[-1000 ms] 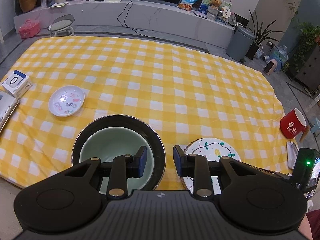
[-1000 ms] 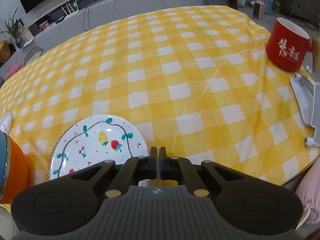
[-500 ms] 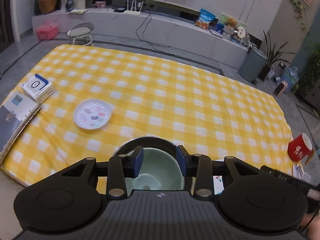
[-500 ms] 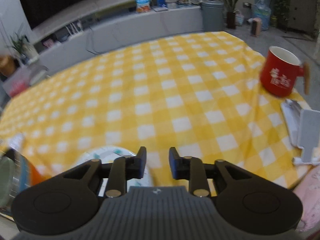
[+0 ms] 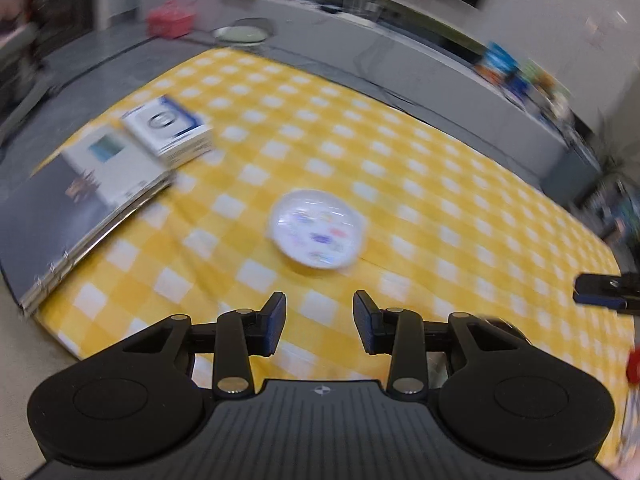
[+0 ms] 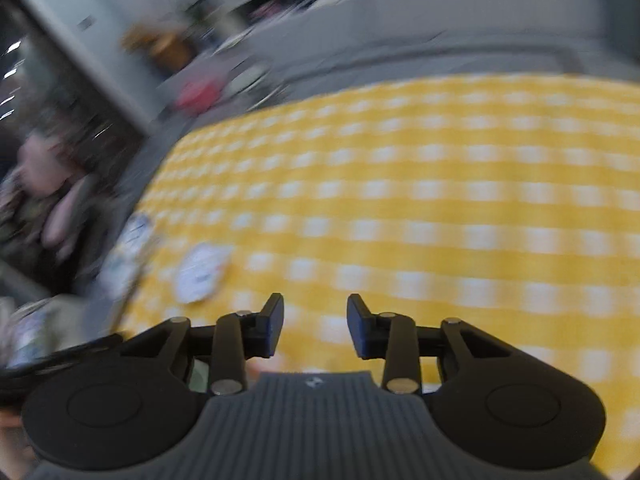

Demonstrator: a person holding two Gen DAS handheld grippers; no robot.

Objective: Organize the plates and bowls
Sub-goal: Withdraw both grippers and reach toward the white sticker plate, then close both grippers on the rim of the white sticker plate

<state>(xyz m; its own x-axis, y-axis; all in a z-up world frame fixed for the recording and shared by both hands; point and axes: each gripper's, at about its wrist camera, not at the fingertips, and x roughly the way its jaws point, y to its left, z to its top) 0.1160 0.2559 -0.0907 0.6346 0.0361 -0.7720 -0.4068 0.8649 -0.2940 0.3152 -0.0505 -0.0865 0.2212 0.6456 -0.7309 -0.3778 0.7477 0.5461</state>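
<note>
A small white plate with coloured pictures (image 5: 317, 229) lies on the yellow checked tablecloth (image 5: 400, 168), just ahead of my left gripper (image 5: 319, 322), which is open and empty above the near table edge. The same plate shows blurred in the right wrist view (image 6: 202, 267), ahead and to the left of my right gripper (image 6: 315, 326), which is open and empty. My right gripper's fingertips (image 5: 600, 294) show at the right edge of the left wrist view. The dark bowl and the painted plate are out of view.
A binder (image 5: 76, 208) and a white and blue box (image 5: 168, 130) lie at the table's left end. A red thing (image 5: 634, 364) shows at the far right edge. A grey counter (image 5: 440, 60) runs behind the table. Both views are motion blurred.
Both grippers have swung left and away from the bowl and the painted plate. The right gripper opened from shut. The small white plate now sits ahead of the left gripper.
</note>
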